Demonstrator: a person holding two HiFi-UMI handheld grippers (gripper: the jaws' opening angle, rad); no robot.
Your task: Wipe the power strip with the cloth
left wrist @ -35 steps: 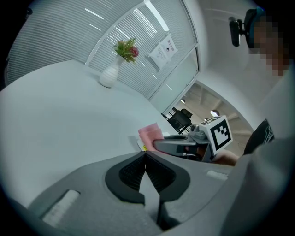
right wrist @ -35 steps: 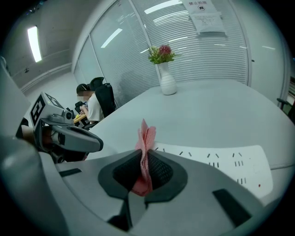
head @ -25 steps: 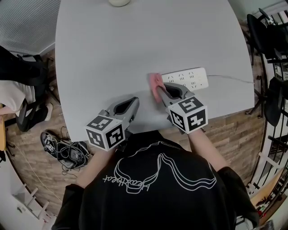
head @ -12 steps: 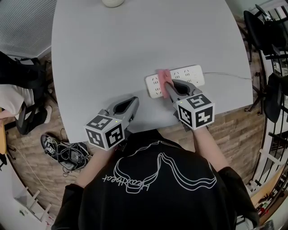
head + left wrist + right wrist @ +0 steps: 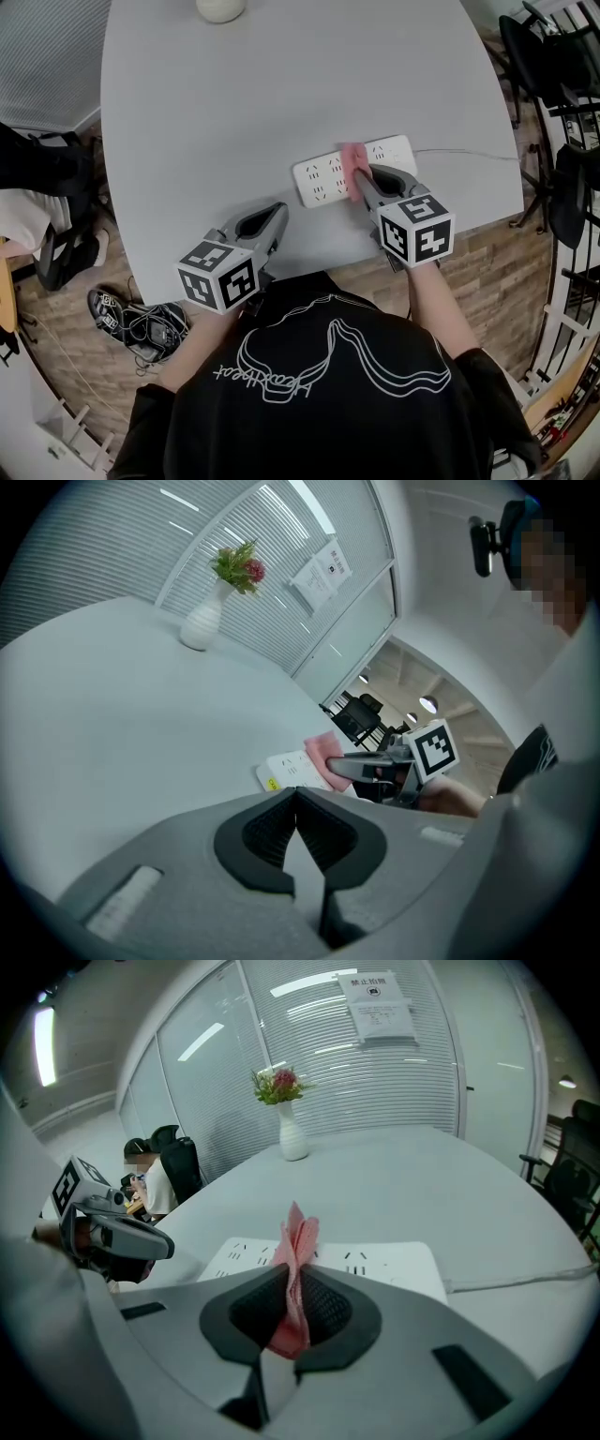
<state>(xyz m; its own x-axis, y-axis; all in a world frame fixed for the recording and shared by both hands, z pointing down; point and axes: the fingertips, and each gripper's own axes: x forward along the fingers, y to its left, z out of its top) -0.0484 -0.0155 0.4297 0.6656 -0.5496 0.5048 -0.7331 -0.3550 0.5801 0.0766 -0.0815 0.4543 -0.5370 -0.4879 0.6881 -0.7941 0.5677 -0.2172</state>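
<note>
A: Right gripper (image 5: pixel 360 184) status?
B: Pinched tight on the pink cloth (image 5: pixel 352 157). Cloth sat on top of the power strip (image 5: pixel 321 177), about mid-length.
A: Where was the strip?
B: Flat on the grey table (image 5: pixel 281 84), near edge, right of centre. Cord (image 5: pixel 469 153) ran off to the right.
A: Left gripper (image 5: pixel 274 216)?
B: Jaws pressed together, nothing between them. At the near table edge, left of the strip and apart from it. White vase (image 5: pixel 220 7) at the far edge.
</note>
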